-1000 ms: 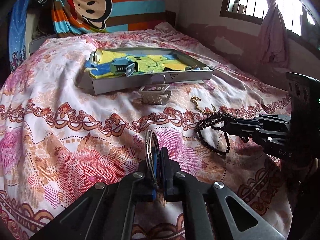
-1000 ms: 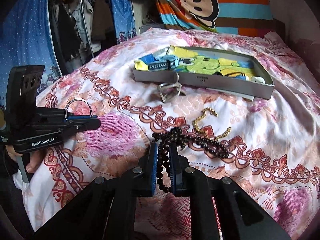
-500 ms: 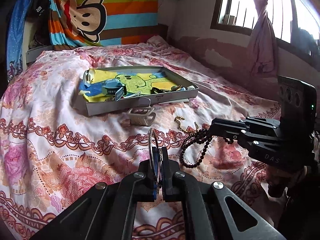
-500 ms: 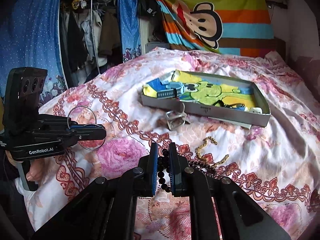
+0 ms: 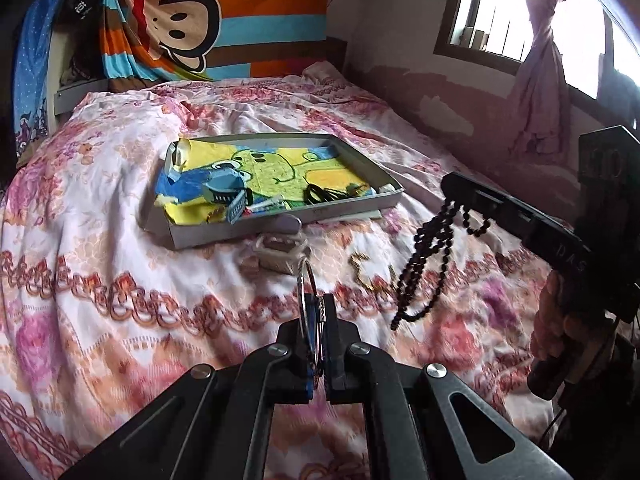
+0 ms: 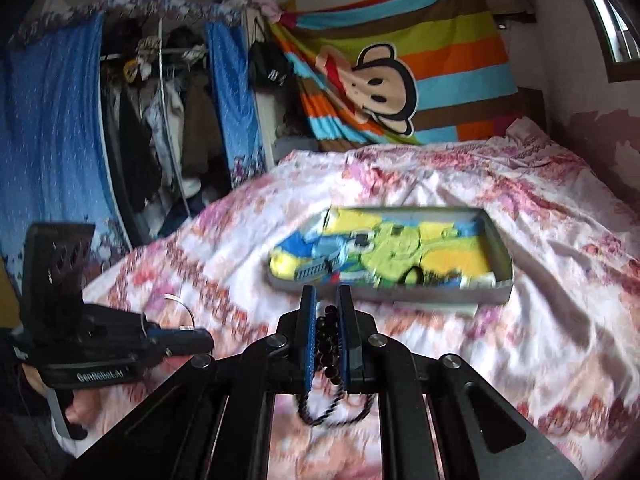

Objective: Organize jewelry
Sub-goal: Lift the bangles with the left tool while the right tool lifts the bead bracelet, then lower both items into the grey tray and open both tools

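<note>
My left gripper [image 5: 316, 312] is shut on thin silver bangles [image 5: 306, 280], held upright above the bedspread. It also shows at the left of the right wrist view [image 6: 200, 336] with the bangles [image 6: 178, 312]. My right gripper [image 6: 326, 320] is shut on a dark bead necklace [image 6: 326, 344] that hangs below the jaws; in the left wrist view the right gripper [image 5: 452, 188] is raised at the right, the beads [image 5: 428, 256] dangling. A grey tray [image 5: 280, 224] with a yellow-green cloth lies ahead on the bed [image 6: 392, 296]. A gold chain [image 5: 362, 270] lies on the bedspread.
A clear buckle-like piece [image 5: 280, 252] lies just in front of the tray. The tray holds a blue comb [image 5: 228, 196] and dark hair ties [image 5: 316, 194]. A wall and window [image 5: 520, 12] are at the right; a wardrobe [image 6: 160, 128] stands at the left.
Both grippers have risen off the bedspread with their loads. The bead necklace has lifted clear of the bed and now hangs free. The gold chain stayed on the bed.
</note>
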`<control>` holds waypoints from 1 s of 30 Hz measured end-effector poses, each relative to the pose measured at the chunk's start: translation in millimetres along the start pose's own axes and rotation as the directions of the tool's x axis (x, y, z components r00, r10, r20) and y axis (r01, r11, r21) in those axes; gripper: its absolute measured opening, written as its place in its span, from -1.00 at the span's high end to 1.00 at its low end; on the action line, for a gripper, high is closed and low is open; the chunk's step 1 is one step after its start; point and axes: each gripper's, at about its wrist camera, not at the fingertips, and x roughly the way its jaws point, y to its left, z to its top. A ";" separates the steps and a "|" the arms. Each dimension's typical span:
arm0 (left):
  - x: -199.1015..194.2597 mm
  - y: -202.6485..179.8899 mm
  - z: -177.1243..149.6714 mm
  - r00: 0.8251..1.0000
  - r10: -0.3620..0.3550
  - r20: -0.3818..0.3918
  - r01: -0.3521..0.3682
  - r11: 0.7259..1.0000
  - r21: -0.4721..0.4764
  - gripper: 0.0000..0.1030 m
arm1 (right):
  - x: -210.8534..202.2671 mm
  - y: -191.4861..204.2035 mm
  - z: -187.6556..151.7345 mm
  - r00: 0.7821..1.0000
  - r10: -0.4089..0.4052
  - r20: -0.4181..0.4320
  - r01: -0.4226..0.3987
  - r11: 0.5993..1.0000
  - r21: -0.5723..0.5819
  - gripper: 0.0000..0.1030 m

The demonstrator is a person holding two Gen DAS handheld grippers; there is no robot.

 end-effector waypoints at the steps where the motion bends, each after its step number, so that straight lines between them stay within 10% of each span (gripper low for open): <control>1: 4.0 1.4 7.6 1.000 0.001 -0.003 -0.001 1.000 -0.007 0.93 | 4.2 -4.5 6.0 1.000 0.003 0.011 -0.003 1.000 0.012 0.83; 14: 118.8 11.7 122.5 0.996 0.086 0.023 -0.085 0.995 -0.045 0.93 | 72.1 -104.9 62.3 0.981 -0.112 0.158 0.094 0.988 0.120 0.83; 30: 224.5 1.4 114.2 0.975 0.154 -0.163 -0.167 0.984 -0.069 0.92 | 167.3 -191.6 7.2 0.989 -0.119 -0.091 0.138 0.956 0.259 0.82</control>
